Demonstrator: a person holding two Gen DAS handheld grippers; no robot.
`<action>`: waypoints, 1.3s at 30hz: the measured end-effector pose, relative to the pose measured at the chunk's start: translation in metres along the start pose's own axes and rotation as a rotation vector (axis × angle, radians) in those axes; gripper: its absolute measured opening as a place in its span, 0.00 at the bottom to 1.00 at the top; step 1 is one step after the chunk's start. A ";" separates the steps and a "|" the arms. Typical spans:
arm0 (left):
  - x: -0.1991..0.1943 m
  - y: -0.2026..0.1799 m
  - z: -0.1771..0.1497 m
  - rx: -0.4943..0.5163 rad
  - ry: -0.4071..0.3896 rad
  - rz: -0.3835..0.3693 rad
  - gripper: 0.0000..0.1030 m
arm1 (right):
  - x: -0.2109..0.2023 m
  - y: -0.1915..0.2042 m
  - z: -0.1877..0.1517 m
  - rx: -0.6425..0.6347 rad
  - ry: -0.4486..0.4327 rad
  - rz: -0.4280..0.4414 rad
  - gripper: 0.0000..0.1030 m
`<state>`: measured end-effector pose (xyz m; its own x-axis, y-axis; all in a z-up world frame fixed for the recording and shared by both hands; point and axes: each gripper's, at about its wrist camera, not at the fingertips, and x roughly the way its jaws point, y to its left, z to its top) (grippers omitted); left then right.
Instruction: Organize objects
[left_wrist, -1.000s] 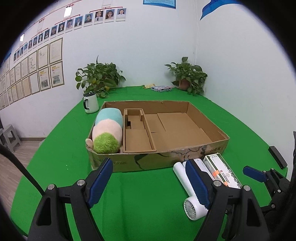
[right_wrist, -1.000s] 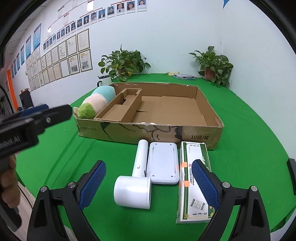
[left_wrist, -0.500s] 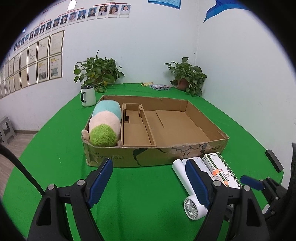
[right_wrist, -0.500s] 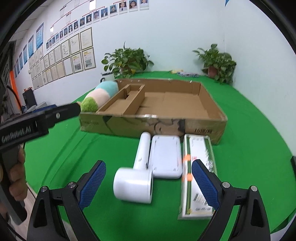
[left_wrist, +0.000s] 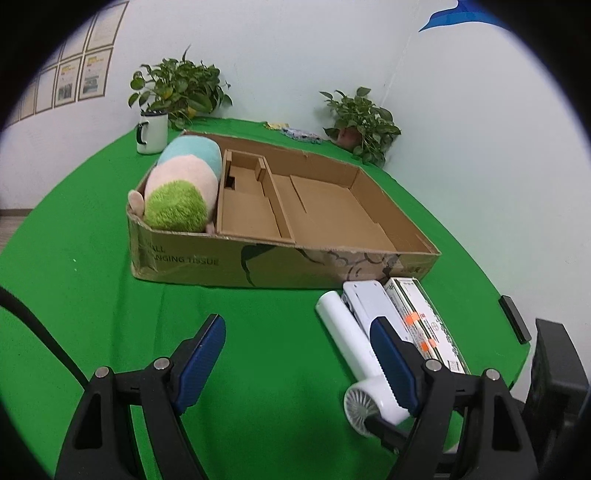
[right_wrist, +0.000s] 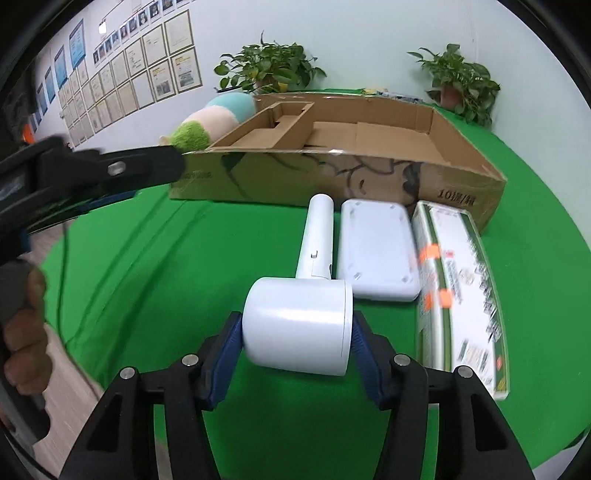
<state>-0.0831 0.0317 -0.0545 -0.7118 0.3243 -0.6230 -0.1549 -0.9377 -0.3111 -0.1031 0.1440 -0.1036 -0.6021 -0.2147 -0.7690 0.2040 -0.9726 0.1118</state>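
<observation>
A white hair dryer (right_wrist: 299, 325) lies on the green table, also in the left wrist view (left_wrist: 354, 350). My right gripper (right_wrist: 295, 339) has its blue pads against both sides of the dryer's round head. Beside it lie a white flat device (right_wrist: 376, 251) and a long green-and-white box (right_wrist: 458, 280). A cardboard tray (left_wrist: 280, 258) holds a pastel plush toy (left_wrist: 184, 184) in its left compartment. My left gripper (left_wrist: 299, 362) is open and empty, low over the table in front of the tray.
A white mug (left_wrist: 151, 133) and a potted plant (left_wrist: 181, 88) stand behind the tray at left. Another plant (left_wrist: 362, 122) stands in the back right corner. A black object (left_wrist: 513, 325) lies at the table's right edge.
My right gripper moved forward and down and closed its pads around the hair dryer's head. My left gripper shifted closer to the tray and stayed open.
</observation>
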 end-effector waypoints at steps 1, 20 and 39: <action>0.003 0.001 -0.001 0.000 0.014 -0.011 0.78 | -0.002 0.003 -0.004 -0.001 0.003 0.018 0.55; 0.096 -0.020 -0.010 -0.093 0.357 -0.249 0.69 | 0.002 0.013 -0.010 0.015 0.007 0.013 0.54; 0.066 -0.030 -0.002 -0.087 0.287 -0.198 0.30 | -0.009 0.022 -0.035 0.018 -0.052 -0.046 0.52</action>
<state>-0.1240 0.0817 -0.0881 -0.4508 0.5319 -0.7168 -0.2028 -0.8431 -0.4981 -0.0666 0.1280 -0.1159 -0.6499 -0.1741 -0.7398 0.1616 -0.9828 0.0893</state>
